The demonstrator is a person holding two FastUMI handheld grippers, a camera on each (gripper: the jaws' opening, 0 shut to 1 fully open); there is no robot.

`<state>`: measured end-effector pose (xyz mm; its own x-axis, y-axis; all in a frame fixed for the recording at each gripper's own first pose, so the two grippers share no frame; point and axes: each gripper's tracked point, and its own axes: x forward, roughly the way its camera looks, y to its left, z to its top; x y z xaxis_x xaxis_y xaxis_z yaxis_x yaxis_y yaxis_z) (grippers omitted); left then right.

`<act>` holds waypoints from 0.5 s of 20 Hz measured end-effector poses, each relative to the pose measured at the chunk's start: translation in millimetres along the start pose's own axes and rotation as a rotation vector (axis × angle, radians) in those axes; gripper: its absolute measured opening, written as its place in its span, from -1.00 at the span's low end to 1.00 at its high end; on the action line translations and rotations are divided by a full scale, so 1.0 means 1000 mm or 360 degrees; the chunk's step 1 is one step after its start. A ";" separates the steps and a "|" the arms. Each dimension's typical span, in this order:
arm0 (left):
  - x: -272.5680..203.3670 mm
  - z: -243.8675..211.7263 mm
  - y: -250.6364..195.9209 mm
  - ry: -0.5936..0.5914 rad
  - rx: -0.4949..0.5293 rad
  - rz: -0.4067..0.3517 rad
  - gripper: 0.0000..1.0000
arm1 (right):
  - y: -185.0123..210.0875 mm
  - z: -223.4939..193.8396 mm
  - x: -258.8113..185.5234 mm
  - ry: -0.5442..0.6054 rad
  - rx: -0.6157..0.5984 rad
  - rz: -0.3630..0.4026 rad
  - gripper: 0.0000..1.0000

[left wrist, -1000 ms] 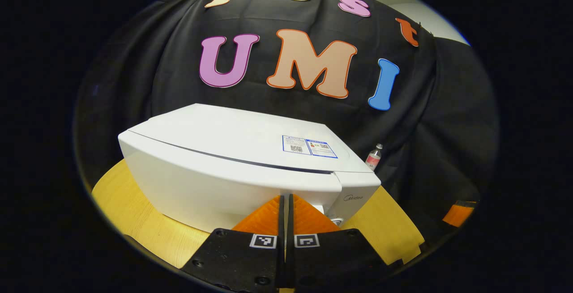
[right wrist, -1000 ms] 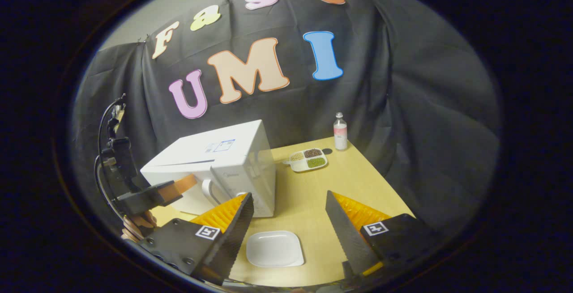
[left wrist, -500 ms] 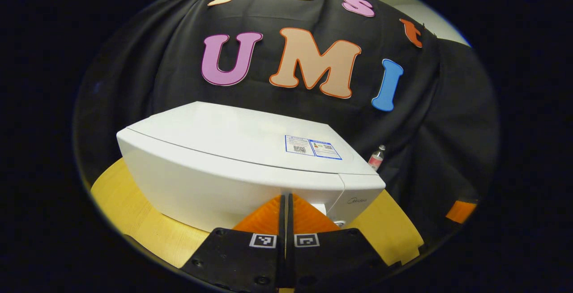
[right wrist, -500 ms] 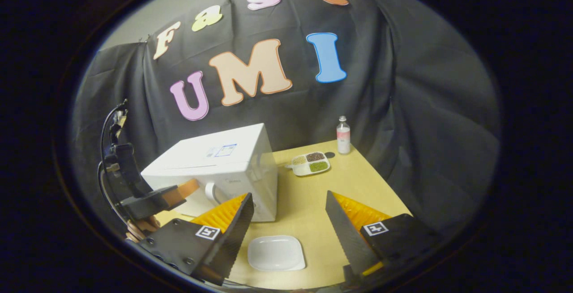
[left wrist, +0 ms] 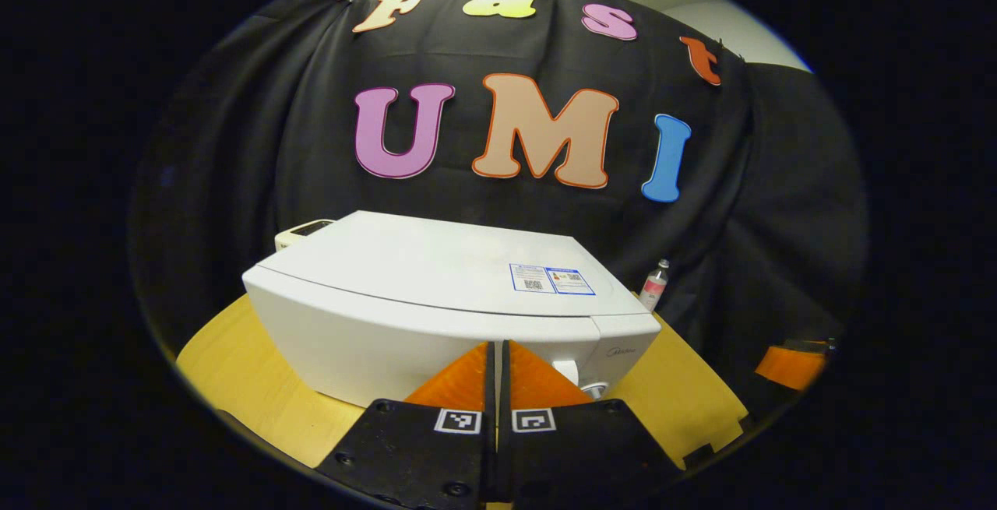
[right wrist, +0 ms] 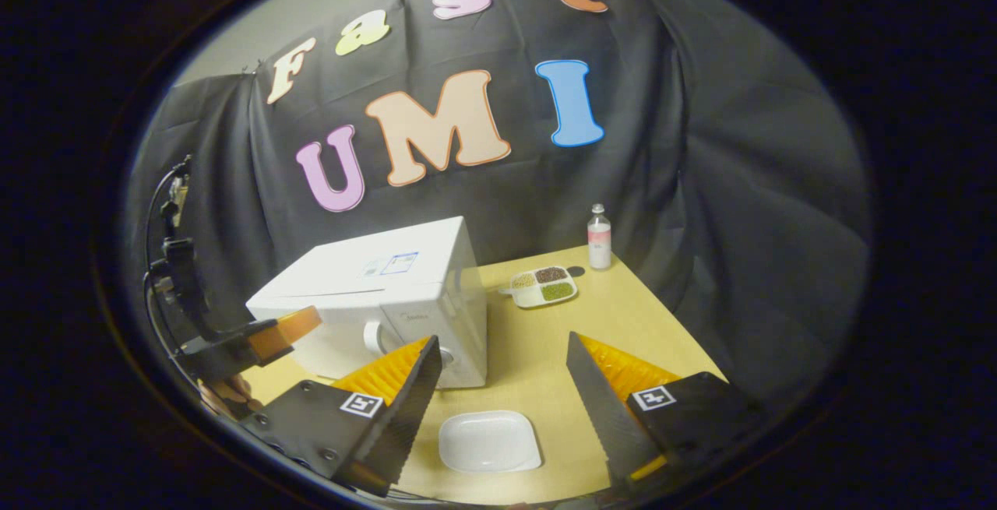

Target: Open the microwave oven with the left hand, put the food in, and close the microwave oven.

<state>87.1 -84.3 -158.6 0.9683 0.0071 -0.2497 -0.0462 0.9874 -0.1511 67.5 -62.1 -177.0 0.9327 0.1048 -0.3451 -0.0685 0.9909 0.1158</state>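
Observation:
The white microwave [left wrist: 436,292] stands on the wooden table with its door flush against the body. My left gripper [left wrist: 498,346] is shut and holds nothing, a short way in front of the door. In the right gripper view the left gripper [right wrist: 292,323] hangs just left of the door handle [right wrist: 372,336], apart from it. My right gripper [right wrist: 502,342] is open and holds nothing, above a bare white plate [right wrist: 489,441] near the table's front. A divided dish of food [right wrist: 544,284] lies behind the microwave's right side.
A small bottle [right wrist: 598,237] stands at the back of the table [right wrist: 623,315], also seen as the bottle [left wrist: 654,286] to the right of the microwave. A hand [right wrist: 226,393] holds the left gripper at the left edge. Black cloth walls close the booth in.
The thin dark gap along the microwave door has closed. The left gripper has since drawn back and leftward from the door. The right gripper has barely moved.

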 end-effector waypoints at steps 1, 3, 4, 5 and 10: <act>-0.007 0.003 0.005 -0.0009 -0.0010 0.0013 -1.00 | 0.001 0.000 -0.001 -0.0007 0.0001 -0.0005 0.82; -0.019 0.005 0.018 -0.0009 -0.0034 0.0058 -1.00 | 0.003 0.001 -0.004 -0.0016 -0.0004 -0.0017 0.82; -0.023 0.005 0.024 -0.0007 -0.0036 0.0075 -0.99 | 0.004 0.003 -0.005 -0.0029 -0.0006 -0.0024 0.82; -0.030 0.004 0.031 0.0003 -0.0031 0.0095 -0.99 | 0.007 0.004 -0.006 -0.0035 -0.0010 -0.0020 0.82; -0.061 0.004 0.059 0.0032 0.0003 0.0182 -0.93 | 0.020 0.009 -0.012 -0.0054 -0.0076 -0.0002 0.82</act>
<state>26.2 -25.8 -148.8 0.9516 0.1168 -0.2842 -0.1559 0.9806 -0.1190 58.4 -44.0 -162.6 0.9442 0.1014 -0.3135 -0.0832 0.9940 0.0707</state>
